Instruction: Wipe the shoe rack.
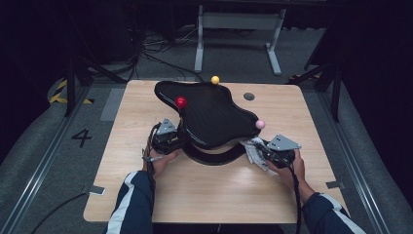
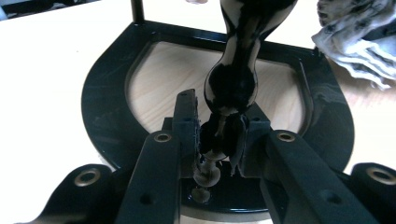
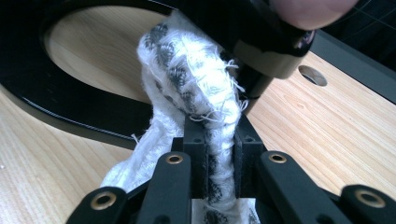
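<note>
**Holding the stand's leg on the left, cloth pressed to its rim on the right**

Looking down from the high view, I have the black tray stand (image 1: pixel 212 114) sitting near the middle of the wooden table (image 1: pixel 204 190), its wavy top plate raised above a black horseshoe base (image 1: pixel 214 157). Three balls sit at the plate's edge: a red ball (image 1: pixel 181 102) on my left side, a yellow ball (image 1: pixel 215 79) at the far edge and a pink ball (image 1: pixel 260 125) on the right.

My left gripper (image 1: pixel 168 139) sits at the stand's near-left corner, just below the red ball. In the left gripper view its jaws are clenched on the glossy black turned leg (image 2: pixel 232 84), gripping the narrow part low down, where the leg meets the base. The base ring curves around behind the leg, with bare table showing through its opening.

My right gripper (image 1: pixel 265 151) is at the stand's near-right corner, just below the pink ball. It is clenched on a white cloth (image 3: pixel 196 84) with a grey check pattern; the right gripper view shows the cloth pinched between the pads and bunched up ahead of them, pressed against the underside of the black plate's rim. Loose folds hang down onto the table beside the base.
</note>
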Tool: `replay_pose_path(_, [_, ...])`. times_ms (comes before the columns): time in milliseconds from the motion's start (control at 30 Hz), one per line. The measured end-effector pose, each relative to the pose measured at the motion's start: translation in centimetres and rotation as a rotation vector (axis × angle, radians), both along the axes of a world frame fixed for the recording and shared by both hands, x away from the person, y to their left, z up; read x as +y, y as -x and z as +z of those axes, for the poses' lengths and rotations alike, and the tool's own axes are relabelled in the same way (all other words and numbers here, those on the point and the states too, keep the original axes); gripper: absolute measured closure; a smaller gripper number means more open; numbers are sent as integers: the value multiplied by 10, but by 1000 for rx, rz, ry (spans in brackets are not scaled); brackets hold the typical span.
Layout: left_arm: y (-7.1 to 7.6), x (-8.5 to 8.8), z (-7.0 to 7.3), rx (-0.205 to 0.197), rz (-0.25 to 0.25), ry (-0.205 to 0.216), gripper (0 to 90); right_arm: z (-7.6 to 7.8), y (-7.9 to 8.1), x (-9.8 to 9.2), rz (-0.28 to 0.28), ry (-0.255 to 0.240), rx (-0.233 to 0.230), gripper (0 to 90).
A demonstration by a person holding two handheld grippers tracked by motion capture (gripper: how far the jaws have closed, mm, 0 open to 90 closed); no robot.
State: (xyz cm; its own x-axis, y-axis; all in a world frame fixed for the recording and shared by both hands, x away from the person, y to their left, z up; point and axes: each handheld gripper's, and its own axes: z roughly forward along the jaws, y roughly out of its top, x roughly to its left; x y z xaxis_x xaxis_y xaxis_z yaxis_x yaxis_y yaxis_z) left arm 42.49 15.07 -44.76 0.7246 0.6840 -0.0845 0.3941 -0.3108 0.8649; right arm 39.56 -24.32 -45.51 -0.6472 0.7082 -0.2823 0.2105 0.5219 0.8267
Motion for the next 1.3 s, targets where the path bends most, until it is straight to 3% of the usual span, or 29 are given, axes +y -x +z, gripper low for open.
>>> replay_pose_path(267, [20,5,0,-2,-40,-8,745,-2,-4,-4,-42,32,9,800])
replay_pose_path(367, [26,8,1,1,-58,-17,746,-1,-7,-9,-61,-3,43,800])
replay_pose_path(633, [41,9,2,12,-79,-38,736,13,-1,-27,-109,-12,-4,803])
replay_pose_path(733, [44,9,1,22,-79,-41,704,19,2,-36,-112,-53,-18,803])
replay_pose_path(833, [43,11,1,5,-73,-16,683,30,8,-37,-89,-85,-65,803])
replay_pose_path(967, [39,8,-1,3,-66,-28,669,38,16,-25,-20,-76,-114,802])
replay_pose_path(1033, [36,5,-5,6,-61,-44,666,41,19,-16,23,-73,-128,801])
replay_pose_path(1167, [31,4,-10,7,-84,-22,692,41,20,1,84,-53,-133,801])
replay_pose_path(1300, [27,-2,-17,13,-85,-57,731,41,22,11,127,-35,-146,800])
